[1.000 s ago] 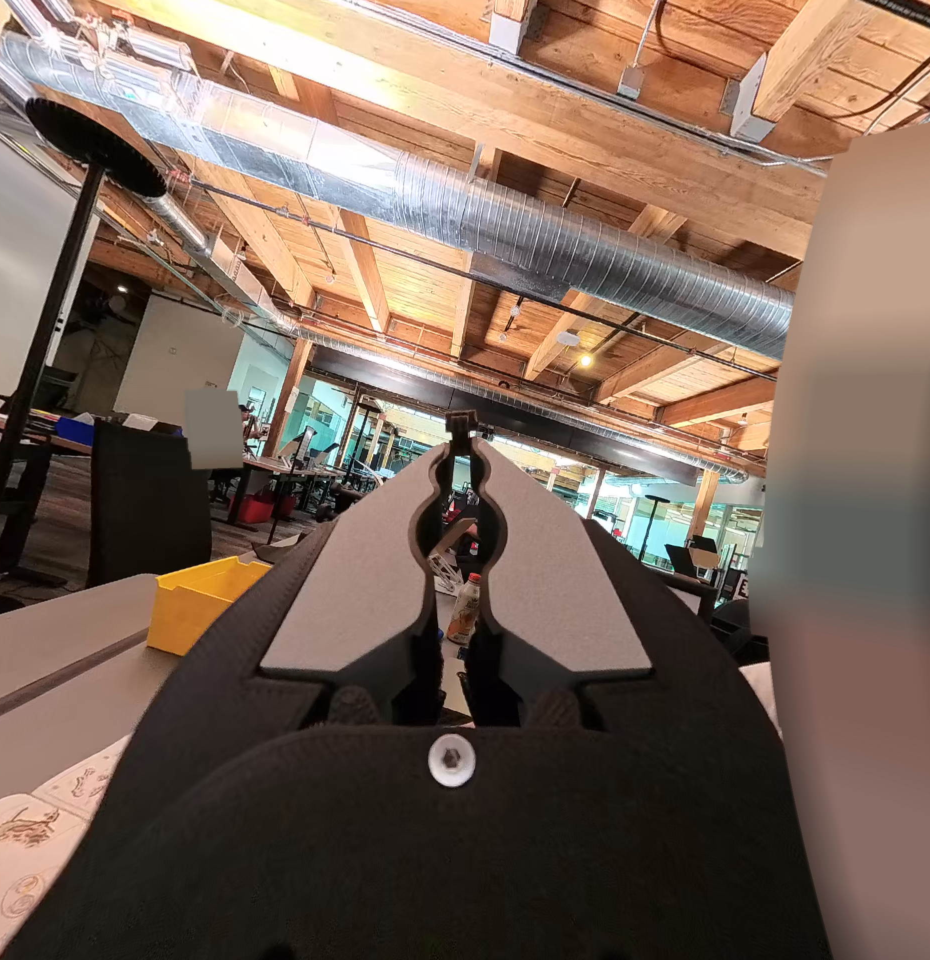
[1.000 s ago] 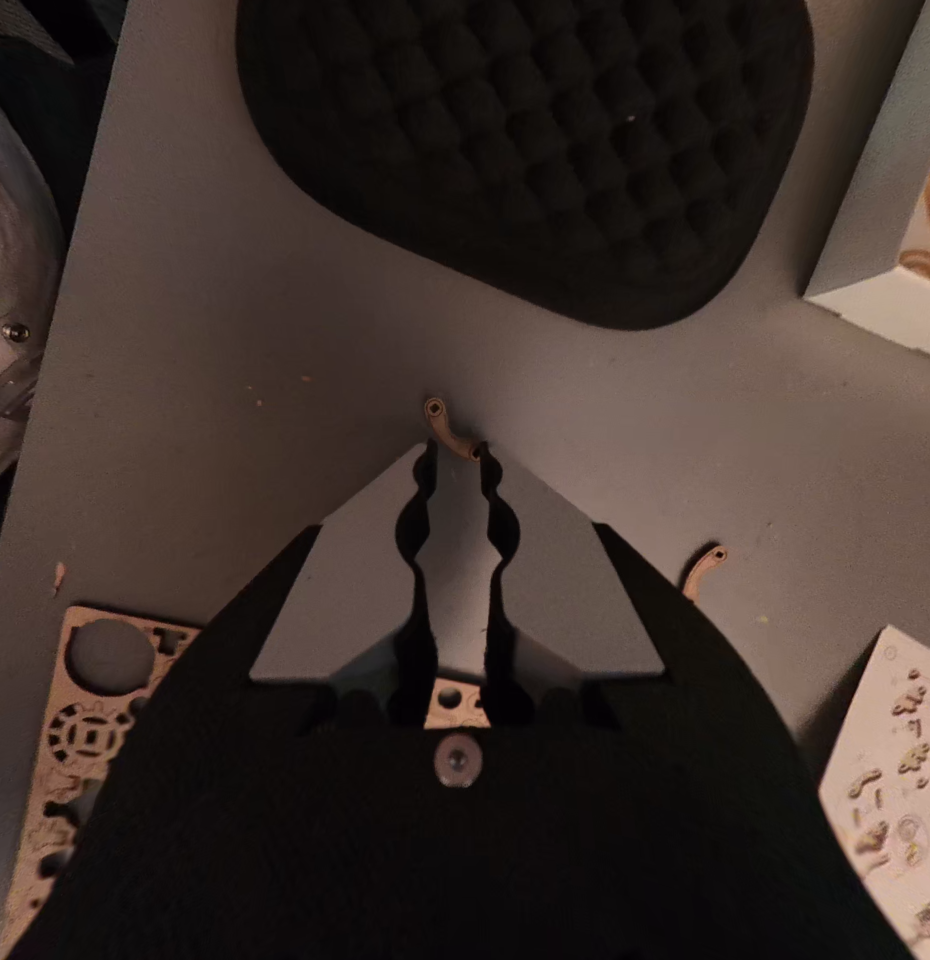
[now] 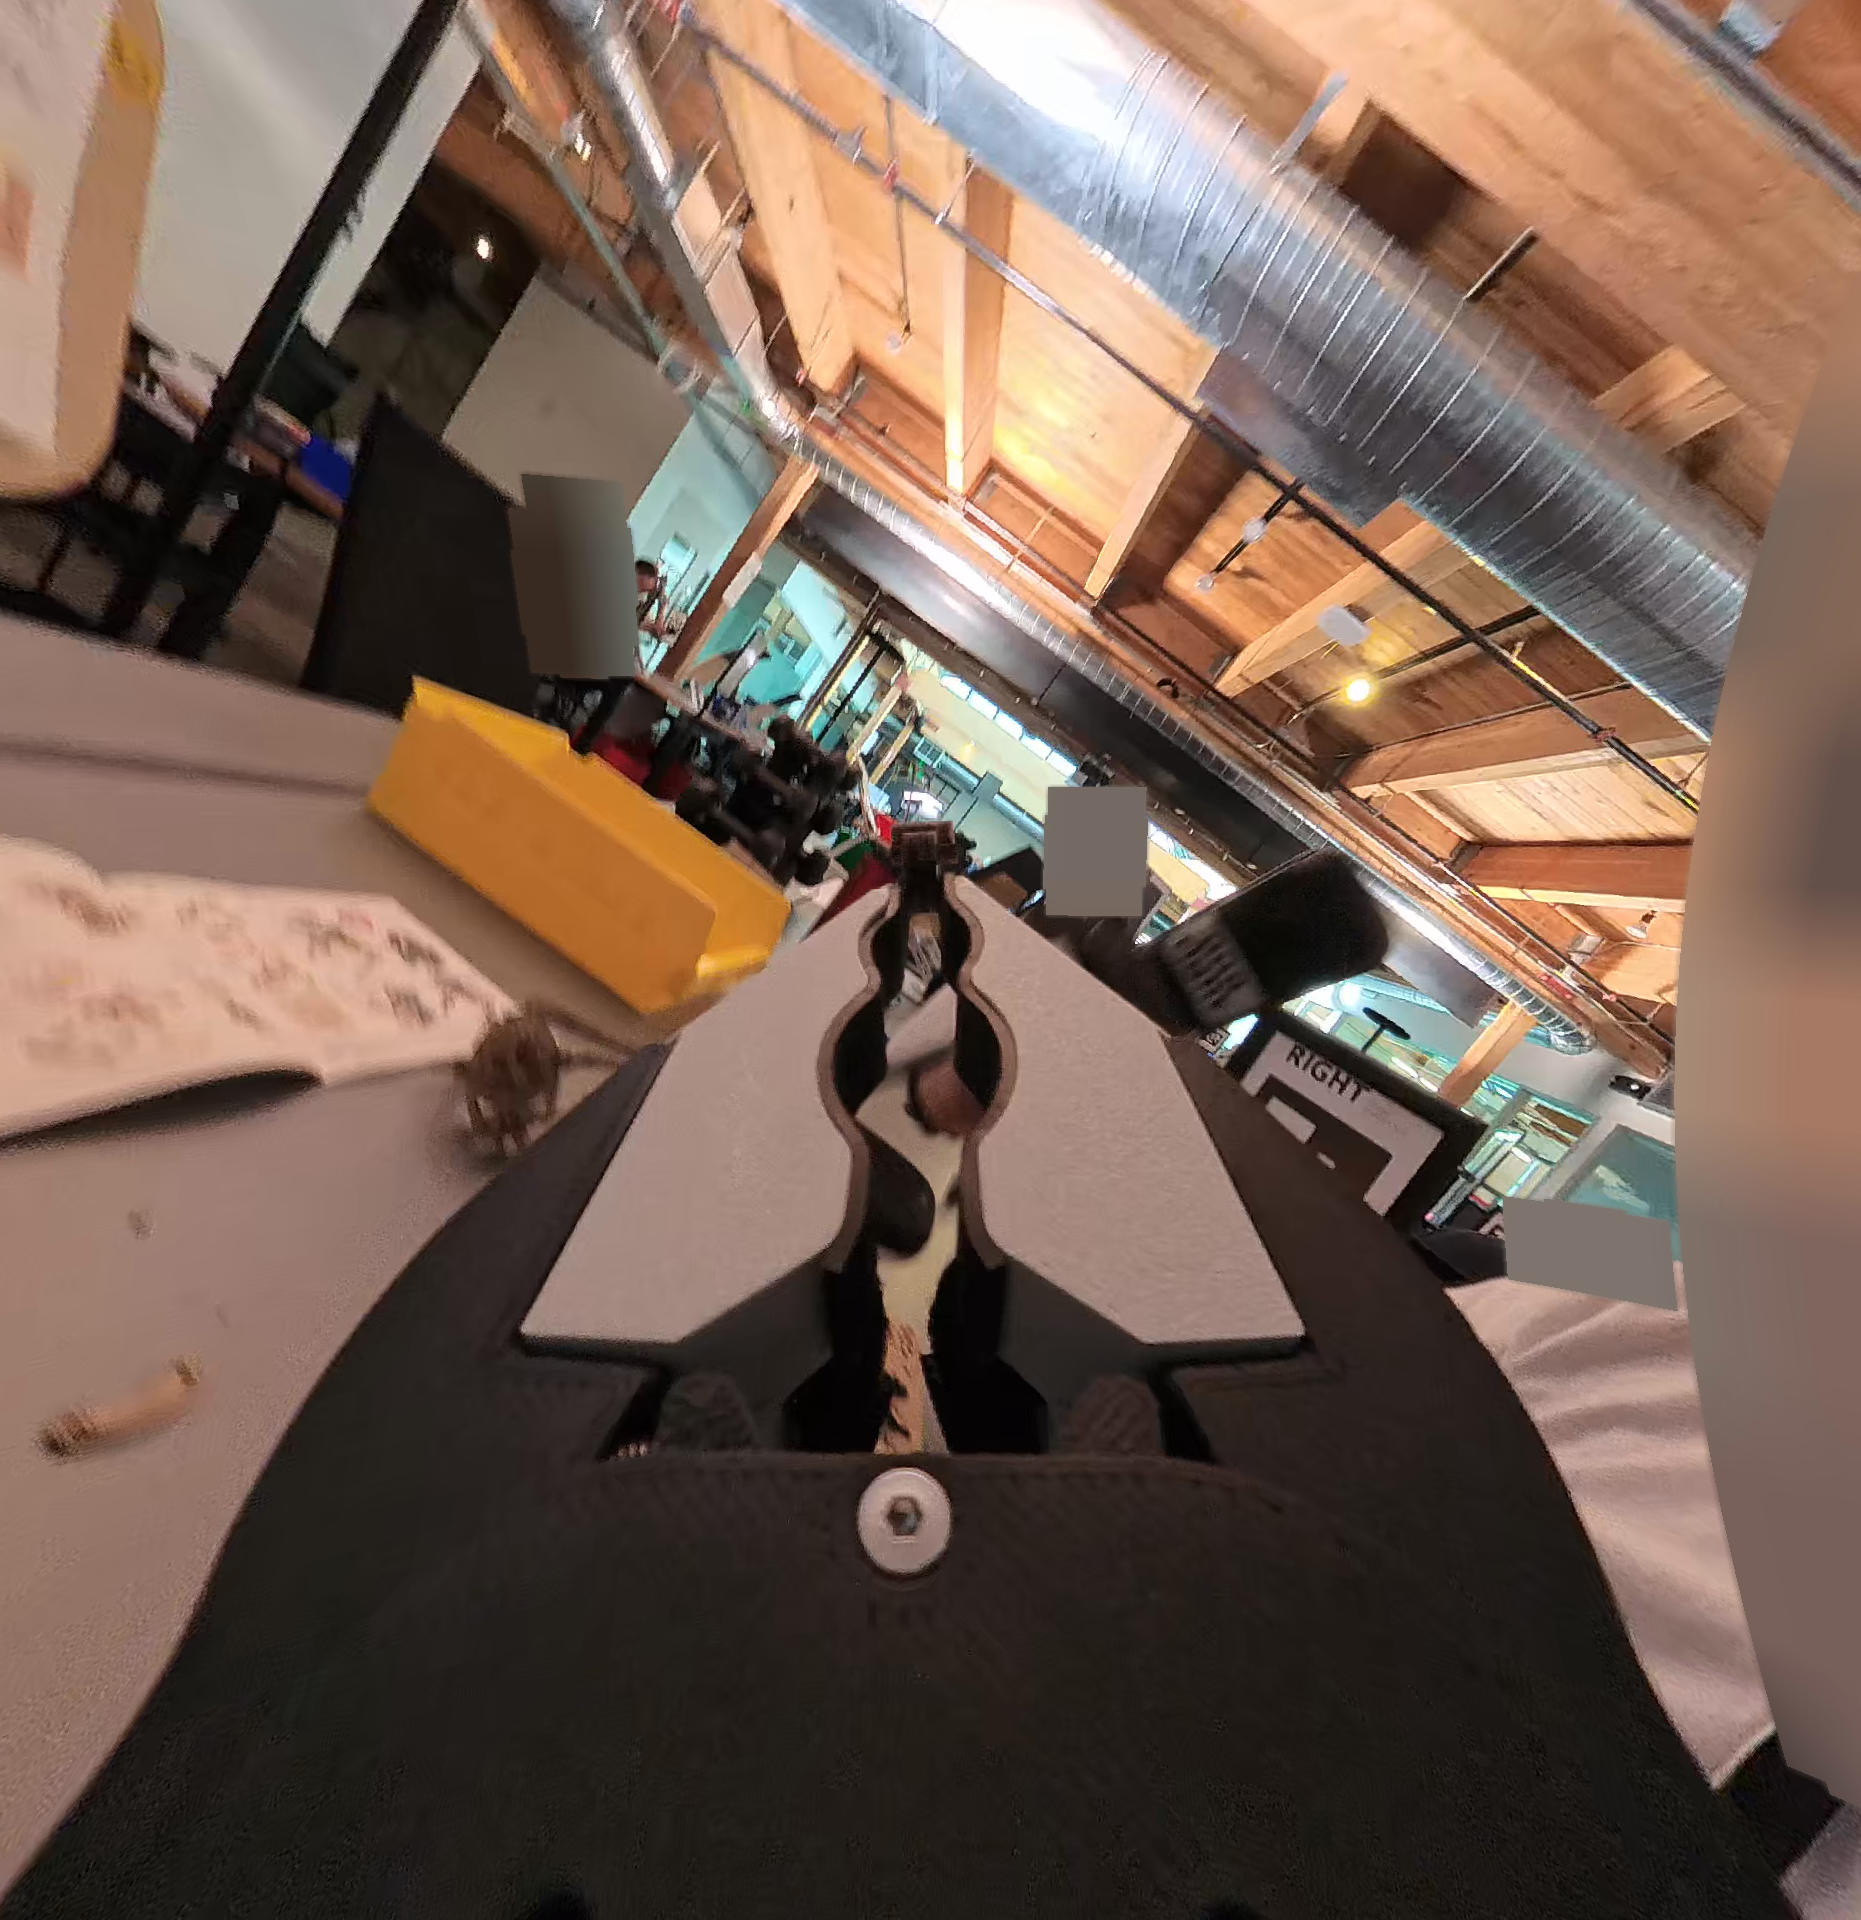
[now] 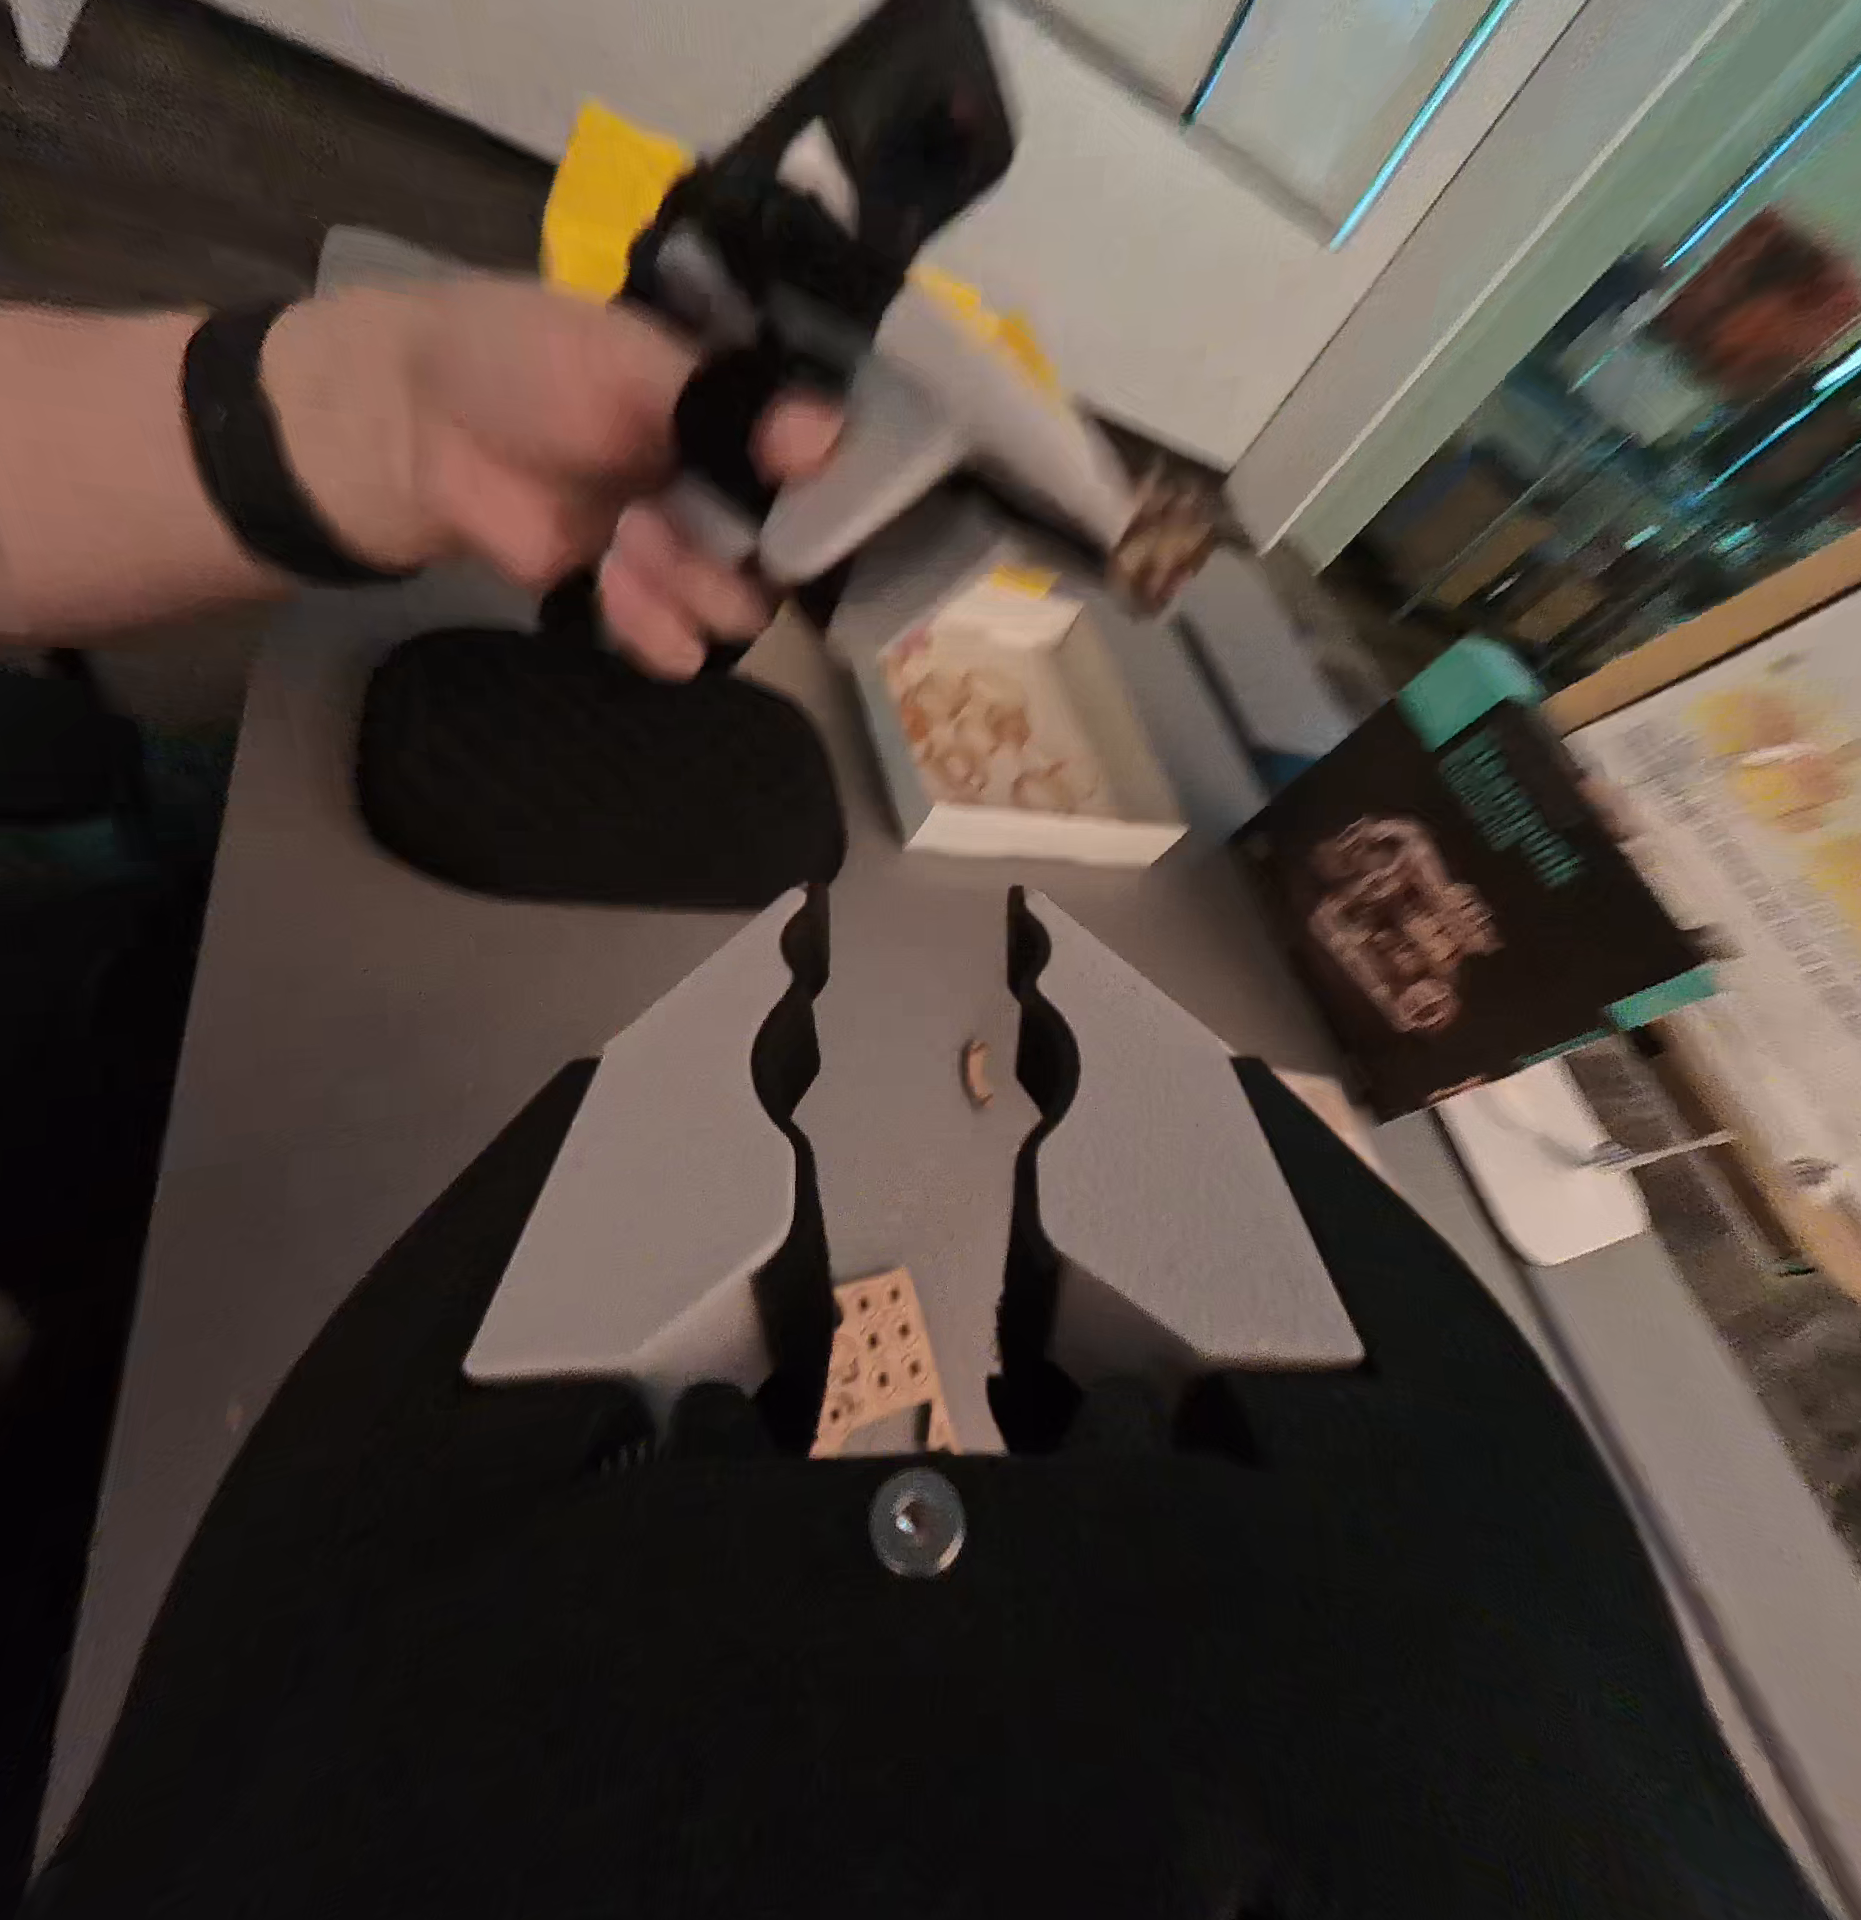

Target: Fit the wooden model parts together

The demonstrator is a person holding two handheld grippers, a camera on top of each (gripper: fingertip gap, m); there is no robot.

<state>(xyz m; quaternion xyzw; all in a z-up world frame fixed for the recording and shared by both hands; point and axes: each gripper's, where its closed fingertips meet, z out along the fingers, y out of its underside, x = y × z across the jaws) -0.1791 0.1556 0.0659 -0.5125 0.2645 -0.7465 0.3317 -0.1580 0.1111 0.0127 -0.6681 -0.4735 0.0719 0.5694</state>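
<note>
The left gripper (image 3: 926, 878) is raised off the grey bench (image 3: 178, 1226), jaws clamped on a small dark model part (image 3: 923, 844) at their tips. The right gripper (image 4: 915, 904) hovers with jaws apart — bare bench between them, save a small curved wooden piece (image 4: 976, 1070) beside the right finger. A black foam pad (image 4: 593, 769) lies just ahead, near the bench's left edge.
</note>
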